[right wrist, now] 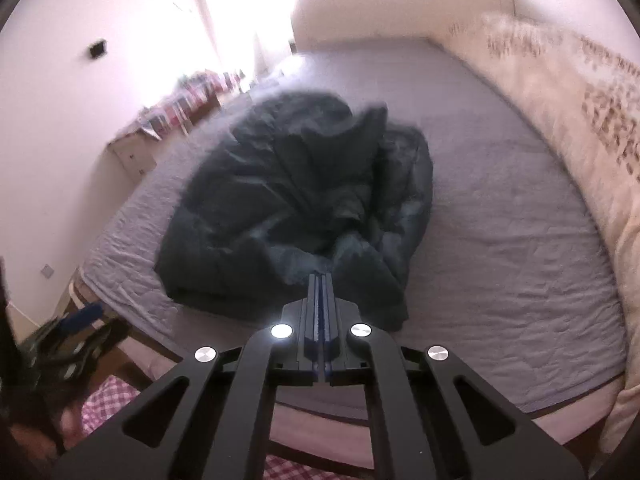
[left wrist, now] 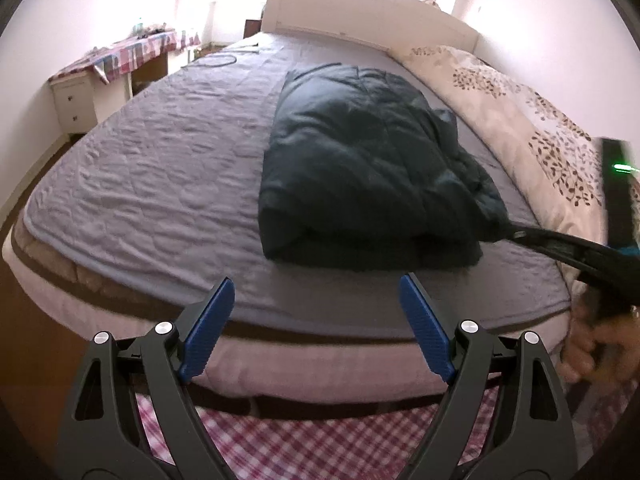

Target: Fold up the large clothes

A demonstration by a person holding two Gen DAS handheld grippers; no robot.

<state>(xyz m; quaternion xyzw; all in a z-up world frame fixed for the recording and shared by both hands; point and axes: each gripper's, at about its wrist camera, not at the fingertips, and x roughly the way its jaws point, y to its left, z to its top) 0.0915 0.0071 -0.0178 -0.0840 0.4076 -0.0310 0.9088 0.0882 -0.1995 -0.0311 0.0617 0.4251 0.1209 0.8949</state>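
The dark puffy jacket (left wrist: 360,168) lies on the bed (left wrist: 160,168), already folded into a thick bundle, so most of the work looks done. The right hand-held gripper (right wrist: 322,280) is clamped on its near edge, perhaps tidying. The left hand-held gripper (left wrist: 316,292) hangs spread wide, empty.

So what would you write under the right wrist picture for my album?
Right gripper shut on the near edge of the dark jacket, bunched up on the grey bed.

Dark teal puffy jacket (left wrist: 360,168) lies folded, rumpled, on the bed.
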